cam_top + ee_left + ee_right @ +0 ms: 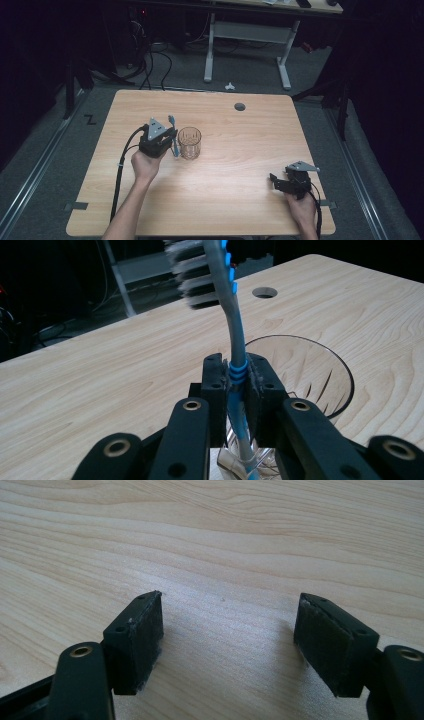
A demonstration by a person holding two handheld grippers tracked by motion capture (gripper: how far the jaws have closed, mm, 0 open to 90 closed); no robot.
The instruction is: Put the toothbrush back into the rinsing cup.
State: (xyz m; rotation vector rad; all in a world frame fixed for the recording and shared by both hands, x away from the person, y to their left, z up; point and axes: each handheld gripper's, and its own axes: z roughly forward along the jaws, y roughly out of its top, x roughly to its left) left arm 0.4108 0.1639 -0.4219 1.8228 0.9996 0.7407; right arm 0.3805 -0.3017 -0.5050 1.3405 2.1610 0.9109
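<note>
A blue and grey toothbrush point(236, 335) stands nearly upright, bristles at the top, with my left gripper point(236, 377) shut on the middle of its handle. In the high view the toothbrush point(173, 134) and left gripper point(170, 136) are just left of a clear ribbed glass point(189, 143) on the wooden table point(235, 150). The glass point(320, 375) sits right behind the jaws, and the handle's lower end reaches down by its near rim. My right gripper point(274, 179) rests low near the table's front right, open, with only bare wood between its pads point(145, 635).
A round cable hole point(240, 106) is in the table near its far edge. A white-legged desk point(247, 37) stands on the floor beyond the table. A black cable point(120, 170) trails from the left gripper across the table's left part.
</note>
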